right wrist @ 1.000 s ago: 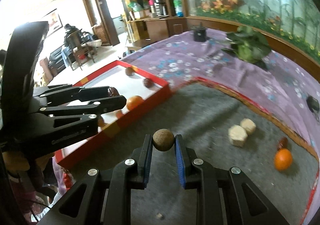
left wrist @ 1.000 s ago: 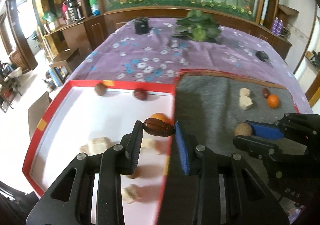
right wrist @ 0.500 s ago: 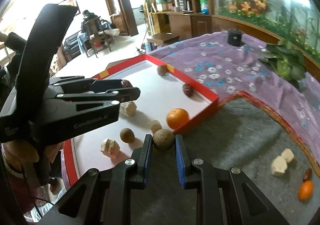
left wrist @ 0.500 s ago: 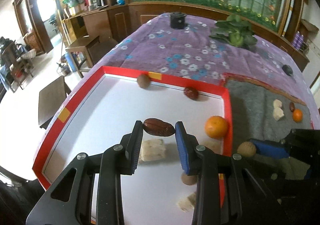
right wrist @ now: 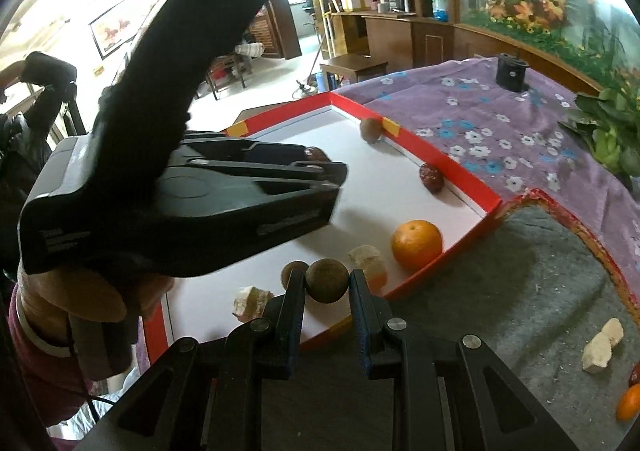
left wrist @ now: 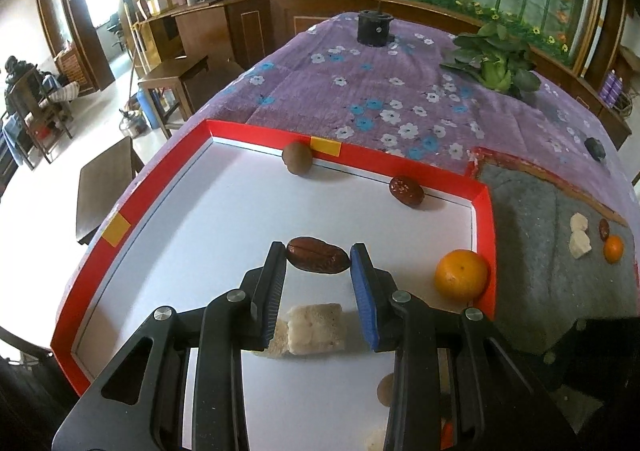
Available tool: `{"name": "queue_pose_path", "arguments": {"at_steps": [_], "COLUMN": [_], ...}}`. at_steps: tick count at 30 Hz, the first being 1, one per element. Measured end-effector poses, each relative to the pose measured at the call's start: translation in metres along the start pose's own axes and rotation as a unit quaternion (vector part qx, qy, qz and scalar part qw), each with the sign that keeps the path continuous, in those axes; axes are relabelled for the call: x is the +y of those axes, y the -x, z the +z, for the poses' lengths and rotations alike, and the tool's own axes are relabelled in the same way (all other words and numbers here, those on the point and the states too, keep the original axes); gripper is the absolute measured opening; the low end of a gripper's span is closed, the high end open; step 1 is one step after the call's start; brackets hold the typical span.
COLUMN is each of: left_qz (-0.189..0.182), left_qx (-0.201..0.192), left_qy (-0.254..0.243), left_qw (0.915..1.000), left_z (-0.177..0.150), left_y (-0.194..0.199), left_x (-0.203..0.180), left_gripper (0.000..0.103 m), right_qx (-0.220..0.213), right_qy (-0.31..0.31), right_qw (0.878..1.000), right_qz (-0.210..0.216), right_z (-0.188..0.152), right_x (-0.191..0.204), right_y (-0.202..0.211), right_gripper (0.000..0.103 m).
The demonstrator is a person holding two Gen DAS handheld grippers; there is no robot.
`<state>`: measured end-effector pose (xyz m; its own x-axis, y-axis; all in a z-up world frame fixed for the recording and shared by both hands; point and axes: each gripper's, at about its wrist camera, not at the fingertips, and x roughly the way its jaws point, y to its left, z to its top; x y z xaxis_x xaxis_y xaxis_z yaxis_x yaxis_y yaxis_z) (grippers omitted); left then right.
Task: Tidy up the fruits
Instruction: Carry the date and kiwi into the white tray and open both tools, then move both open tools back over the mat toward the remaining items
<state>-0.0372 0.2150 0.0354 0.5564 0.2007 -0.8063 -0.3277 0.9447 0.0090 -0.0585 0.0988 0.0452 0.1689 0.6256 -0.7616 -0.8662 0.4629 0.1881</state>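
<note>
1. A dark brown date (left wrist: 317,260) is clamped endwise between the jaws of the left gripper (left wrist: 318,271), above the white floor of the red-rimmed tray (left wrist: 160,167)
2. A round brown fruit (right wrist: 327,280) is pinched between the jaws of the right gripper (right wrist: 326,285), over the near edge of the same tray (right wrist: 452,167)
3. The date is held only by its tips, so it could be tilted or squeezed out if the grip is slackened unevenly; from a high release it would probably roll
4. The round fruit could roll after release and be stopped only by the rim, or be knocked against the orange (right wrist: 417,244) close by
5. A collision between the two grippers is judged possible, since the left one fills much of the right wrist view, just beside the drop area
6. A pale chunk (left wrist: 314,327) lies directly beneath the left jaws, so that spot is taken and a landing on it could bounce the date aside
7. Another round brown fruit (left wrist: 297,157) and a red date (left wrist: 406,191) rest against the far rim
8. More pieces are left on the grey mat (left wrist: 540,251): pale chunks (left wrist: 579,239), a small orange (left wrist: 613,249) and a dark date (left wrist: 603,229)
</note>
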Motion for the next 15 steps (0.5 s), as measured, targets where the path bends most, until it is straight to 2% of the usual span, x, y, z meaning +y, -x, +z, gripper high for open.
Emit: {"name": "queue_pose_path", "arguments": {"at_steps": [2,8,12,15], "left_qz": [0.004,0.013,0.008,0.011], "left_qx": [0.004,0.010,0.001,-0.005], "left_qy": [0.004,0.006,0.011,0.016], "left_qw": [1.0000,0.9998,0.9999,0.9998], "left_z": [0.000,-0.001,-0.002,-0.002], "left_y": [-0.002,-0.003,0.002,0.009], "left_x": [0.001,0.000,-0.003,-0.008], "left_gripper": [0.032,0.033,0.055,0.061], "right_qx": [0.001,-0.011,-0.019,-0.021], "right_qy": [0.006,-0.002,-0.010,-0.022], "right_qw": [1.000,1.000,1.000,1.000], "right_qz": [0.002,0.012,0.009,0.003], "right_z": [-0.001,-0.005,-0.011,-0.019], "right_x": [0.003,0.001,-0.003,-0.009], "right_y": [-0.003,0.006,0.019,0.028], "right_gripper": [0.021,0.031,0.032,0.036]}}
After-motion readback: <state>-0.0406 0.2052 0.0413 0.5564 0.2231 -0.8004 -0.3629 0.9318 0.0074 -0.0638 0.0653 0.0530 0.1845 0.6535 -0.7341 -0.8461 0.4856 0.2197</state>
